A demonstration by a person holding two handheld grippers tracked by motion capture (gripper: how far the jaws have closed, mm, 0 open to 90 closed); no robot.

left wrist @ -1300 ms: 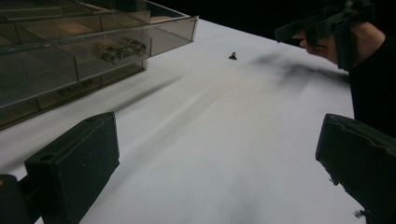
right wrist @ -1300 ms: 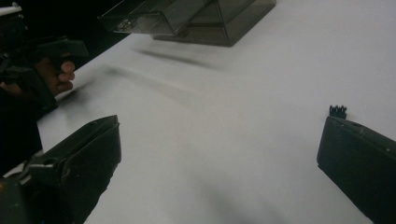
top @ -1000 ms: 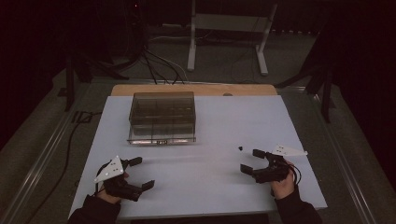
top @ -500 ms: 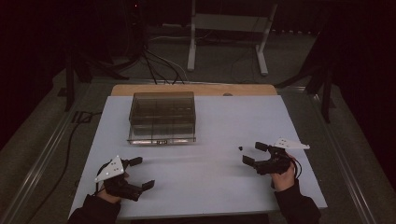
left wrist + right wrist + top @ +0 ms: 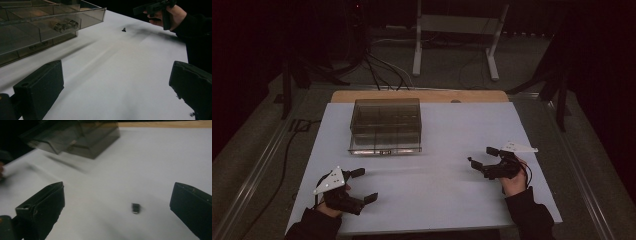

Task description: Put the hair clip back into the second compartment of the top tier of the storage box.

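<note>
Here the right tool (image 5: pixel 117 205), jaws apart, faces a small black part (image 5: pixel 135 208) on bare white table (image 5: pixel 160 157), smoky drawer box (image 5: pixel 82 137) well beyond.

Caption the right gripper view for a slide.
Open right hand-held gripper poised over a small dark part on the white table, smoky plastic organizer box beyond.

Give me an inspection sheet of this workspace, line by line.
Surface: white table, wooden strip along the far edge.
Job's things: small dark part lying flat on the table, ahead of the right gripper.
Clutter: clear drawer box at the far left, drawers shut.
Grippers: left gripper and right gripper both open, holding nothing.
Cables: black cables on the floor beyond the table.
Surroundings: dark room, white stand legs behind.
</note>
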